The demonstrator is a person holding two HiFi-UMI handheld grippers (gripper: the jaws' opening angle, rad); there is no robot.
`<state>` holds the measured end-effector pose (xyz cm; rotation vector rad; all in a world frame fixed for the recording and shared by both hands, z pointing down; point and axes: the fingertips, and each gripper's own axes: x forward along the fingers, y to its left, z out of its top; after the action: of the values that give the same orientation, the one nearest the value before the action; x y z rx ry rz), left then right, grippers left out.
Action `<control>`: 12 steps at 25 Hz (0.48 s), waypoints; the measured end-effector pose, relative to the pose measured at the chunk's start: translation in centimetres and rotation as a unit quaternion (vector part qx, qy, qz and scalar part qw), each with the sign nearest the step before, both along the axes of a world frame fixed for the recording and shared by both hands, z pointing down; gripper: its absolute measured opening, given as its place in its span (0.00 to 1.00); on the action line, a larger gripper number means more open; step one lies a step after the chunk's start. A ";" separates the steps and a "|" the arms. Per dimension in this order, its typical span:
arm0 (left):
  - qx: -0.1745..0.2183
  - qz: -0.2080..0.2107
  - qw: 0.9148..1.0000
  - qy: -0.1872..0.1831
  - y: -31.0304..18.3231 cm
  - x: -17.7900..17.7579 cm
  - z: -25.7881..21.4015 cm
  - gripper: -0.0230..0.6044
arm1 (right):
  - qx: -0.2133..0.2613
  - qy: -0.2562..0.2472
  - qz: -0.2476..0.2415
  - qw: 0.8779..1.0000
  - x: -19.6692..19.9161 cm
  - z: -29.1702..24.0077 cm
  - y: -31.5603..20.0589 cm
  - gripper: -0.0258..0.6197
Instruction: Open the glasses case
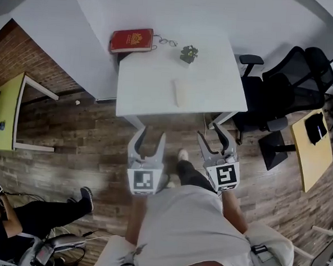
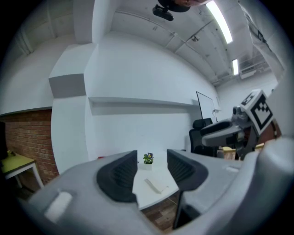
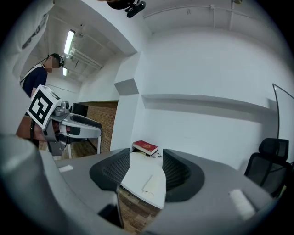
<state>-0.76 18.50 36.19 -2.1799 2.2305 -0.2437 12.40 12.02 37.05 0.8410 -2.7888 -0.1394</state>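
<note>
Head view: the glasses case (image 1: 181, 93) lies at the middle of the table (image 1: 150, 83). My left gripper (image 1: 151, 135) and right gripper (image 1: 211, 135) hang short of the table, jaws apart, empty.

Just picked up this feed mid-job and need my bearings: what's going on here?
A person stands on the wood floor short of the white table, holding the left gripper and the right gripper out towards it. Both have their jaws apart with nothing between them. The pale glasses case lies flat near the table's front edge, looks closed and is not yet touched. Along the far edge are a red book, a pair of glasses and a small potted plant.
</note>
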 end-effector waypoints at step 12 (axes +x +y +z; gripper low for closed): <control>-0.020 -0.037 0.999 -0.006 -6.8 -1.9 0.6 0.36 | -0.011 -0.006 -0.039 0.999 -2.3 0.2 -8.2 0.37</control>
<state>-2.68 11.73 36.77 -2.1107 2.3233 -0.3033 10.08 3.86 37.22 0.7311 -2.8304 -0.1169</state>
